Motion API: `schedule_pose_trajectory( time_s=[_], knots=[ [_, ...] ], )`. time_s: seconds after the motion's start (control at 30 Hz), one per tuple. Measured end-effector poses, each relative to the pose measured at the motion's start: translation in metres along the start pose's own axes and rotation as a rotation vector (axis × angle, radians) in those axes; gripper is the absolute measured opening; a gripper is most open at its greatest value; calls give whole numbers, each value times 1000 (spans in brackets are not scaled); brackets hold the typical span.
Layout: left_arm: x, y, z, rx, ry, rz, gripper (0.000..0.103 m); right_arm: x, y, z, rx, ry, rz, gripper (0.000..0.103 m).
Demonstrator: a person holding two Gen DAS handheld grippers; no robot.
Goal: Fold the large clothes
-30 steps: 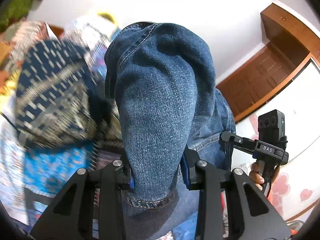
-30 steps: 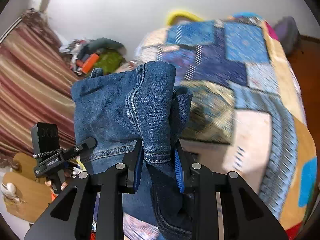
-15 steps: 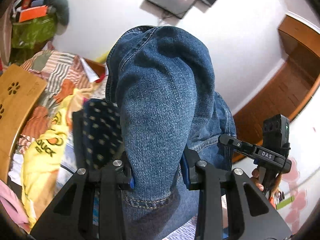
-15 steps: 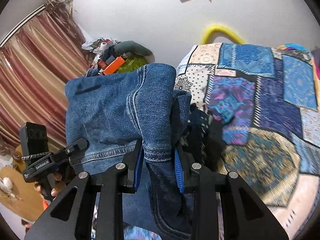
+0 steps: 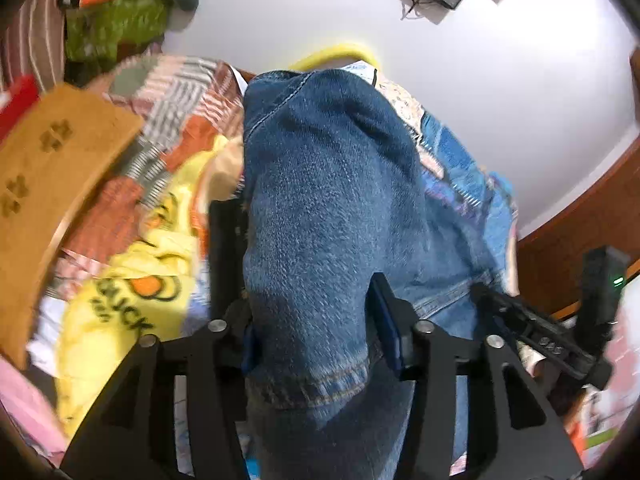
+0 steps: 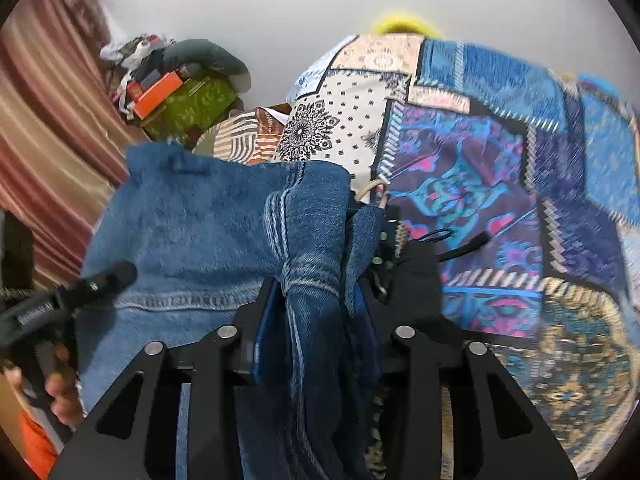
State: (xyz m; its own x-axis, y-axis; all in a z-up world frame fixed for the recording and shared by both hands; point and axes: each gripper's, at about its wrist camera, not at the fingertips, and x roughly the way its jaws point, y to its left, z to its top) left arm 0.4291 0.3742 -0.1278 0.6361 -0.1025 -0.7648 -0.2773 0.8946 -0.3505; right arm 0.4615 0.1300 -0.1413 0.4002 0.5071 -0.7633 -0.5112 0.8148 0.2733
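While both claws were clenched on denim, the jeans (image 5: 328, 208) filled the centre of the left wrist view, a thick fold rising from between the left gripper (image 5: 316, 336) pads toward the top of the frame. At the lower right of that view the right gripper (image 5: 560, 332) showed as a dark, blurred shape beside the cloth. From the right wrist view, a bunched seam of the jeans (image 6: 208, 240) was pinched in the right gripper (image 6: 312, 320), and the rest spread to the left, where the left gripper (image 6: 64, 300) appeared at the frame's left edge. The denim hid whatever lay directly beyond each claw, and motion blur softened most edges. A patchwork bedspread (image 6: 500, 160) covered the right half, with a dark garment (image 6: 416, 264) just right of the pinched fold. A yellow printed cloth (image 5: 132, 288) lay at lower left in the left wrist view, beside a wooden board (image 5: 52, 168).
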Motion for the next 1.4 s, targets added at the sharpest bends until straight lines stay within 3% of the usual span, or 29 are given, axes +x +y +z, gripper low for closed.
schedule_pose_trajectory(
  time_s=[0.2,0.43,0.57,0.9,1.07,1.17,1.27,1.33,1.4],
  knots=[
    [-38,-23,-43,121,-61,159,58,-35,17,-37,-177,28,-106,40],
    [-102,-45,-98,169,-125,181,58,-96,28,-78,-259,-26,-143,40],
    [-161,-71,-122,212,-236,185,58,-164,42,-95,-256,-138,-92,40],
    [-326,-150,-198,298,-634,135,58,-325,83,-133,-250,-496,28,40],
    [-371,-175,-239,325,-775,136,58,-378,105,-171,-280,-646,42,41],
    [-382,-184,-263,335,-832,150,59,-388,114,-190,-299,-692,24,54],
    [-386,-188,-280,328,-869,177,75,-393,121,-206,-298,-746,-21,71],
    [-386,-187,-287,319,-884,185,92,-392,125,-210,-297,-762,-52,78],
    [-386,-189,-293,320,-893,208,96,-391,127,-212,-299,-776,-81,88]
  ],
)
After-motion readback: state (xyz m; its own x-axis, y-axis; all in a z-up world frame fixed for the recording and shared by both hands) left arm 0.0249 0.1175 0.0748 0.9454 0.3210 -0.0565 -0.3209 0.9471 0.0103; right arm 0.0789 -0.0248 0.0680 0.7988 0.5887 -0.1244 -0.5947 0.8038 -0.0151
